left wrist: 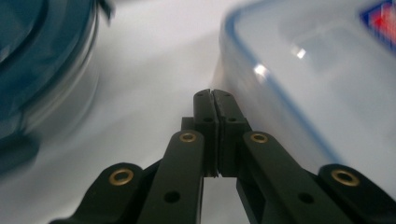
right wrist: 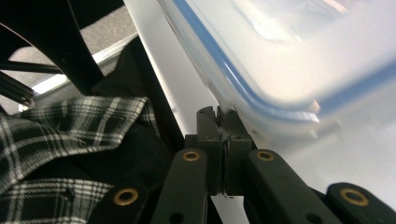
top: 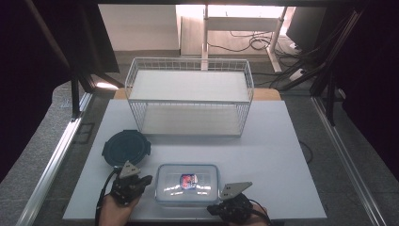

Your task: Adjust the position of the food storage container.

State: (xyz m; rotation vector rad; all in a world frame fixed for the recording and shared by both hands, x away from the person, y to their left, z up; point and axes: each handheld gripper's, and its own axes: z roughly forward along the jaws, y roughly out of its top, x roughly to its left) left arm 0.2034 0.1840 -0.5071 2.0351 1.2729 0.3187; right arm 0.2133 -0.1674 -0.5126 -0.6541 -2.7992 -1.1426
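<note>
So from the high view you get the whole layout: a clear lidded box sits near the front edge of the white counter, with the left gripper just beside its left end and the right gripper at its front right corner. A dark round lid lies on the counter just behind the left gripper, and a white wire rack stands farther back.

The left gripper view gets in close: its fingers are pressed together with nothing between them, tips right next to the box's blue-rimmed side, the round lid off to the other side, blurry.

The right gripper view shows that one's fingers shut too, tucked by the box's corner; can't tell if they touch. It also catches a plaid sleeve.

Inside the box there's something with a red and blue label; too small to tell more. The rack's shelves look bare.
</note>
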